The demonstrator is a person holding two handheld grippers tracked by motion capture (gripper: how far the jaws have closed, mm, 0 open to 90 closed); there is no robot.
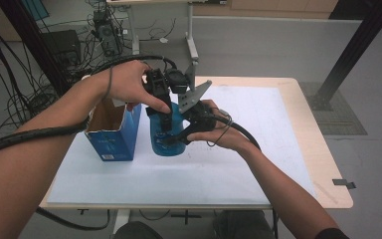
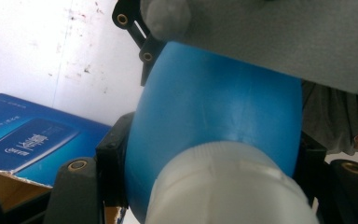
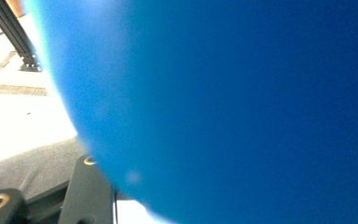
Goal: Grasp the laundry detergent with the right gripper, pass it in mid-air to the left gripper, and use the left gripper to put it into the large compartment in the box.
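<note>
The blue bottle [image 1: 165, 130] stands upright on the white sheet covering the table [image 1: 258, 129], just beside an open blue box [image 1: 113, 133] on its left, and both pairs of tongs grip it. The left tongs [image 1: 163, 112] come down from above and clamp the upper body just below the white cap [image 2: 228, 186], 1 jaw on each side of the shoulder; the right tongs [image 1: 181, 137] are closed on the lower body from the right side. In the right gripper view the bottle's wall sits so close to the lens that it is a blur of plain blue. It looks like smooth, glossy moulded plastic with a rounded, bulging body and a faint seam down its side, so it is probably light, fairly stiff but able to give under a hard squeeze, and slippery on the curve. The safest holds seem to be the narrower shoulder under the cap and the widest part of the belly, where 2 jaws can sit square.
</note>
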